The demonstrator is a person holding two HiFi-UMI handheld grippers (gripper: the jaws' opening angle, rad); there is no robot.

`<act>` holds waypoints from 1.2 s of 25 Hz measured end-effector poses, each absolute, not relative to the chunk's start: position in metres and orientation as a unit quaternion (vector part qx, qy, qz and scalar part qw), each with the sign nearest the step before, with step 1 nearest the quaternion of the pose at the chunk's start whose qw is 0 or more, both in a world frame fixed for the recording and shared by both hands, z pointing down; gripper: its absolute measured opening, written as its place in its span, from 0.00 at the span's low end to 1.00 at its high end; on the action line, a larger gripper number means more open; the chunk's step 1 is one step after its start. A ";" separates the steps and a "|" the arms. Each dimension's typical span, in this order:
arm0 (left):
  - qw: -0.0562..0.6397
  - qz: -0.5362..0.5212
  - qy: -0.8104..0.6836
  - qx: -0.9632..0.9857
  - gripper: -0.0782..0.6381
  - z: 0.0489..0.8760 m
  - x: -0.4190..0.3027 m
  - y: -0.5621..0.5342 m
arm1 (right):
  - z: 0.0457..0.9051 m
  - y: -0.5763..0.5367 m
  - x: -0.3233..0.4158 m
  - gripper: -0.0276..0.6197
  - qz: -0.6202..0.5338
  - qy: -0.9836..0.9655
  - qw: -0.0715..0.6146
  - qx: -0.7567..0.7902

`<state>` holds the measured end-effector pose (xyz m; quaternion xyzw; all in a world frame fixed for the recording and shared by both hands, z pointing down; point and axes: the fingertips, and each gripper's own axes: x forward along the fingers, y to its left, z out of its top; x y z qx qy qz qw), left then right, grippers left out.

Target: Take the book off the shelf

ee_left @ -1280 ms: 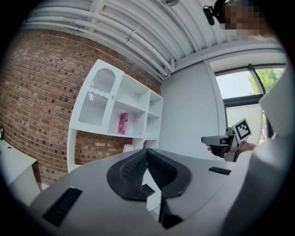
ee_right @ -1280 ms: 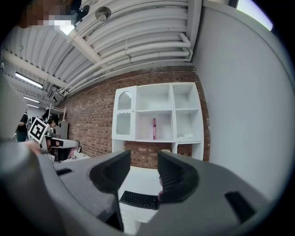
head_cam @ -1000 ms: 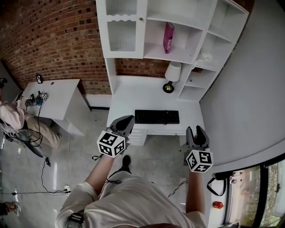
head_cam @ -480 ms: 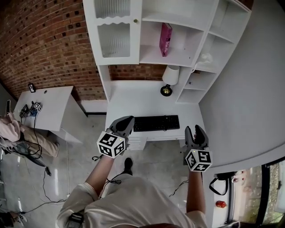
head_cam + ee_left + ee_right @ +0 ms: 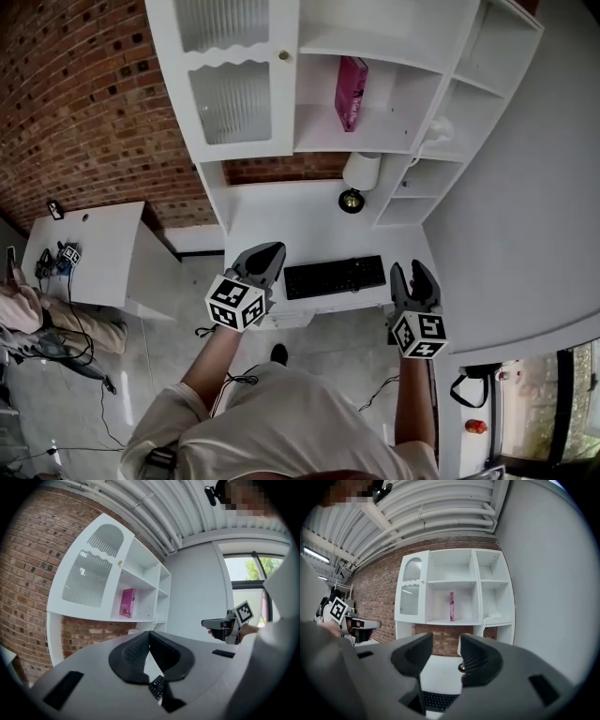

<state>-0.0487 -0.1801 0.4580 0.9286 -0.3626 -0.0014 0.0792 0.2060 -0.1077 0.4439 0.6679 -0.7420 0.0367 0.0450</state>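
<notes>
Jaws: left gripper (image 5: 270, 250) together, empty; right gripper (image 5: 410, 270) apart, empty. Pink book (image 5: 351, 92) upright on shelf (image 5: 323, 133); cover print illegible.

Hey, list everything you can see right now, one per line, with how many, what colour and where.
Pink book: one, pink, upright on the middle shelf.
White shelf unit: one, white, against the brick wall, above the desk.
Glass-fronted cabinet door: one, white frame, left part of the shelf unit.
Table lamp: one, white shade and brass base, at the back of the desk.
Black keyboard: one, black, at the front of the desk.
White desk: one, white, below the shelves.
Small white table: one, white, to the left.
Red brick wall: one, red, behind the furniture.
Left claw: one, grey, shut, empty, held towards the desk.
Right claw: one, grey, open, empty, held towards the desk.
</notes>
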 end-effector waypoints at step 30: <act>0.093 0.001 -0.382 0.919 0.10 0.466 -0.060 -0.322 | 0.433 -0.273 0.198 0.31 0.032 -0.753 0.043 0.656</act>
